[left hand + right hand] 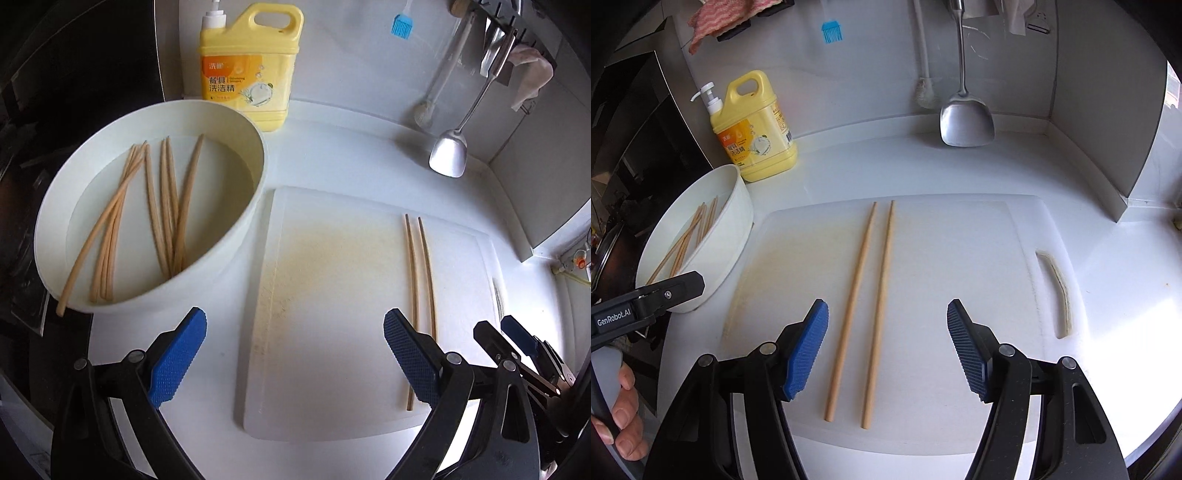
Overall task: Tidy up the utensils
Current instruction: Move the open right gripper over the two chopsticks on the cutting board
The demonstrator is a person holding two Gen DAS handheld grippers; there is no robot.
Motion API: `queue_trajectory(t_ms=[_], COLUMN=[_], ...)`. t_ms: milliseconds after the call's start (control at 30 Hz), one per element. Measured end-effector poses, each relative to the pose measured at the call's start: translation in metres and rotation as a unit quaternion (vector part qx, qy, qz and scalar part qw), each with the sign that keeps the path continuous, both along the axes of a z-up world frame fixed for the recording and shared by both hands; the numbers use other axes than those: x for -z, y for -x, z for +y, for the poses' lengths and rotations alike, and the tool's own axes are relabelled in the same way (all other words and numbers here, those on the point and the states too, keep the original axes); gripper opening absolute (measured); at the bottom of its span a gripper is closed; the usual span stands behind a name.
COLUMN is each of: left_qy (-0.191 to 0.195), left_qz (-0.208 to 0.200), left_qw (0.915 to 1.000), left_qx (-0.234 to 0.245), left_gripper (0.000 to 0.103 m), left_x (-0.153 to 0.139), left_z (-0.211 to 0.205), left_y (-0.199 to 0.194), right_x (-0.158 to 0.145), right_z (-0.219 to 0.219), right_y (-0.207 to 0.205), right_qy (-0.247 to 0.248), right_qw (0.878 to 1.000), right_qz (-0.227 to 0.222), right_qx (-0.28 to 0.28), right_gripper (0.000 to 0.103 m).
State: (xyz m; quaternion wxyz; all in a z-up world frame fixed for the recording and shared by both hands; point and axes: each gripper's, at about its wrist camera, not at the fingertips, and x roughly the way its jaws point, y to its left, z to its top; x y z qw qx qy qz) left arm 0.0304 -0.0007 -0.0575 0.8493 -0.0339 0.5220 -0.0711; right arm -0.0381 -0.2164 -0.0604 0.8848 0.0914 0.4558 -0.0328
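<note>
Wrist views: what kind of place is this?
Most likely a home kitchen counter. A yellow dish soap jug stands by the wall, a metal spatula and a blue silicone brush hang above, and a white cutting board holds two chopsticks beside a basin of more.

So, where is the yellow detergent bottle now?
In both views the yellow detergent bottle stands at the wall, behind the white bowl.

"GenRobot.AI" on left tongs; bottle reads "洗洁精".
</note>
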Motion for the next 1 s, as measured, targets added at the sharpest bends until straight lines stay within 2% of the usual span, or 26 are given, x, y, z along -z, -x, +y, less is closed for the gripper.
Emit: queue_trajectory(t_ms=[267,533,833,1000], left_qy=[-0.014,-0.049,-0.038,-0.028], left_qz=[-0.004,-0.031,-0.049,-0.044], left_qw=[0.9994,0.9983,0.9979,0.9985], left_qx=[-0.033,0.003,0.017,0.015], left_gripper=[0.095,0.095,0.095,0.095], left_x=[0.014,0.026,0.035,0.040], left_z=[-0.017,-0.029,-0.033,-0.032], left_y=[0.016,0.011,0.003,0.000], right_x=[0.022,0.037,0.052,0.058], right_z=[-0.019,-0.013,-0.003,0.002], right_y=[-0.002,-0.014,-0.028,-0.032], right_qy=[0.004,0.010,0.039,0.057], right_qw=[1.000,1.000,0.999,0.998], right_qz=[0.009,0.000,-0.015,-0.014], right_qx=[-0.021,-0.005,0.004,0.002], right_gripper=[0.064,0.064,0.064,0.064])
